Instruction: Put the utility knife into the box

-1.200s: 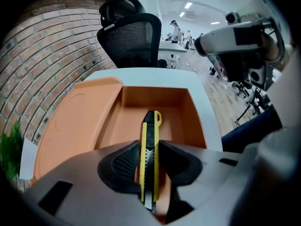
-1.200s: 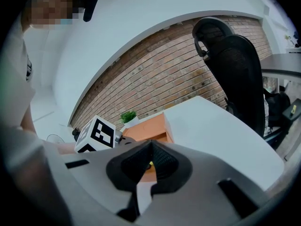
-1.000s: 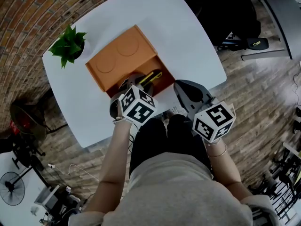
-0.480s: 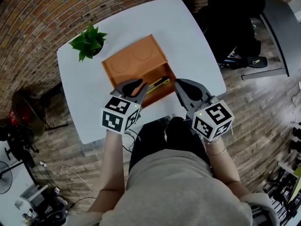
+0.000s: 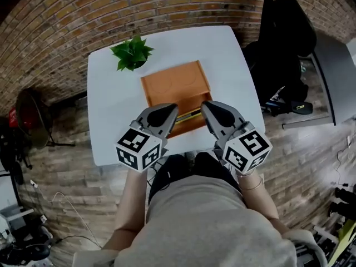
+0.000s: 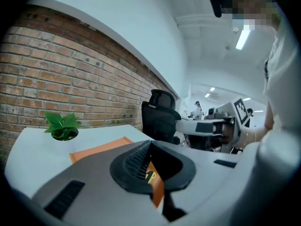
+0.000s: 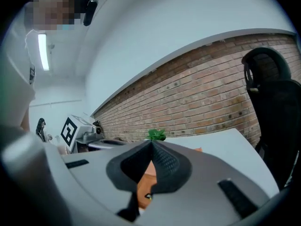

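Observation:
The orange box point(image 5: 175, 85) lies open on the white table point(image 5: 111, 121), its lid flat toward the wall. The yellow-and-black utility knife point(image 5: 189, 115) rests in the box's near tray; a small piece of it shows as the knife point(image 6: 150, 176) under the left jaws and as the knife point(image 7: 148, 196) under the right jaws. My left gripper point(image 5: 171, 109) hovers at the box's near edge, shut and empty, and the left gripper point(image 6: 150, 142) has its jaws touching. My right gripper point(image 5: 207, 105) is beside it, also shut on nothing; the right gripper point(image 7: 151, 142) has its tips together.
A small potted plant point(image 5: 132, 53) stands at the table's far left, behind the box. A black office chair point(image 5: 281, 32) is off the table's right side. A brick wall runs behind the table. A stand point(image 5: 33, 121) sits on the floor to the left.
My left gripper drew back from over the box toward me and its jaws went from wide open to shut. The knife stayed in the box. The right gripper kept shut.

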`<act>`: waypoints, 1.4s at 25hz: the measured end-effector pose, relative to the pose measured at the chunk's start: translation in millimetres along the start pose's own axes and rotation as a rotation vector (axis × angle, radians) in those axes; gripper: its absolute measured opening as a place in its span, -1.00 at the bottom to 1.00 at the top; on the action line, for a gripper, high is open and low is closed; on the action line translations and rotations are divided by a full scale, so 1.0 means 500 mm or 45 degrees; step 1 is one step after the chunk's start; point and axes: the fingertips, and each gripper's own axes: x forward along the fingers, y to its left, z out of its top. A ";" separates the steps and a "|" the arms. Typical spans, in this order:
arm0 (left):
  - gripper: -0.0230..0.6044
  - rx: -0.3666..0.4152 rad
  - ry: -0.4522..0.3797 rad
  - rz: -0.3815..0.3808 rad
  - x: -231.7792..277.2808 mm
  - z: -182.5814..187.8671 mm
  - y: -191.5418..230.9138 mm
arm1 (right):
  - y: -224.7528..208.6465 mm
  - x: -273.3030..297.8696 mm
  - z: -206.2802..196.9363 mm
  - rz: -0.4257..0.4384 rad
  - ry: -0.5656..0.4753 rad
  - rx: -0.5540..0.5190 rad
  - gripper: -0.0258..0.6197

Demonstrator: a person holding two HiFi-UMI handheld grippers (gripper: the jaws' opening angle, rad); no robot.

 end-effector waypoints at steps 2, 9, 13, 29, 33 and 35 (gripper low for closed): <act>-0.91 0.030 -0.060 0.063 -0.015 0.018 0.000 | 0.016 0.011 0.015 0.036 -0.005 -0.036 -0.92; -0.91 -0.061 -0.218 0.217 -0.053 0.037 0.013 | 0.061 0.047 0.030 0.116 -0.020 -0.080 -0.92; -0.91 -0.082 -0.184 0.234 -0.056 0.023 0.022 | 0.075 0.060 0.023 0.148 0.006 -0.111 -0.92; -0.91 -0.050 -0.136 0.212 -0.032 0.014 0.020 | 0.058 0.061 0.018 0.116 0.014 -0.115 -0.92; -0.91 -0.040 -0.128 0.207 -0.034 0.016 0.021 | 0.059 0.064 0.014 0.110 0.030 -0.115 -0.92; -0.91 -0.042 -0.128 0.207 -0.035 0.016 0.022 | 0.059 0.064 0.013 0.103 0.034 -0.114 -0.92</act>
